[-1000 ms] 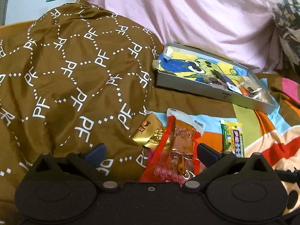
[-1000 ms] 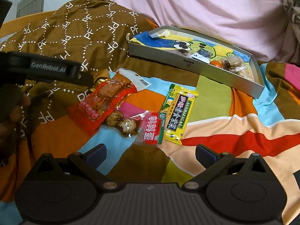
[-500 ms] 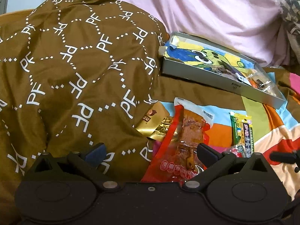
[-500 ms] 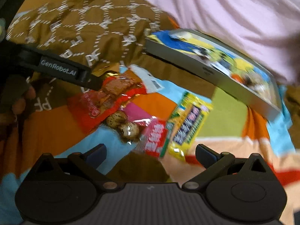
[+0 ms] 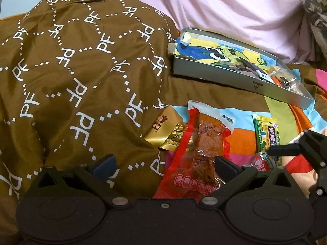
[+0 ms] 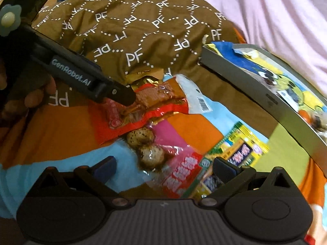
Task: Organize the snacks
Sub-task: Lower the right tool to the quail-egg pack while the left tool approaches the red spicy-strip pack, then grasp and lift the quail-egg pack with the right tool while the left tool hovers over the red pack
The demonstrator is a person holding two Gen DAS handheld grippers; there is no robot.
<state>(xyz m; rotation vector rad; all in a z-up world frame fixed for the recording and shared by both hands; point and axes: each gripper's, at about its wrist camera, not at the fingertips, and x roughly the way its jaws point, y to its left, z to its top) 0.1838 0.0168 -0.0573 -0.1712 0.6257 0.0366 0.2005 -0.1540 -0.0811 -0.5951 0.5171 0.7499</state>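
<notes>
Snack packs lie on a colourful bedsheet. A red meat pack (image 5: pixel 201 143) (image 6: pixel 147 106) lies in front of my open, empty left gripper (image 5: pixel 163 165), its near end between the fingers. A gold pack (image 5: pixel 163 129) sits half under the brown quilt. A quail-egg pack (image 6: pixel 161 157) lies between the fingers of my open, empty right gripper (image 6: pixel 163 168). A yellow-green bar (image 6: pixel 235 153) (image 5: pixel 267 134) lies at its right finger. A grey tray (image 5: pixel 241 81) (image 6: pixel 265 100) at the back holds several snacks.
A brown quilt with PF print (image 5: pixel 81 71) is heaped on the left. A pink sheet (image 5: pixel 224 10) rises behind the tray. The left gripper's finger (image 6: pixel 122 95) shows over the red pack in the right wrist view; the right gripper's finger (image 5: pixel 286 150) shows at the right.
Both grippers have moved forward and down toward the snacks. The right gripper has tilted and closed in around the quail-egg pack; the left now straddles the red pack's near end.
</notes>
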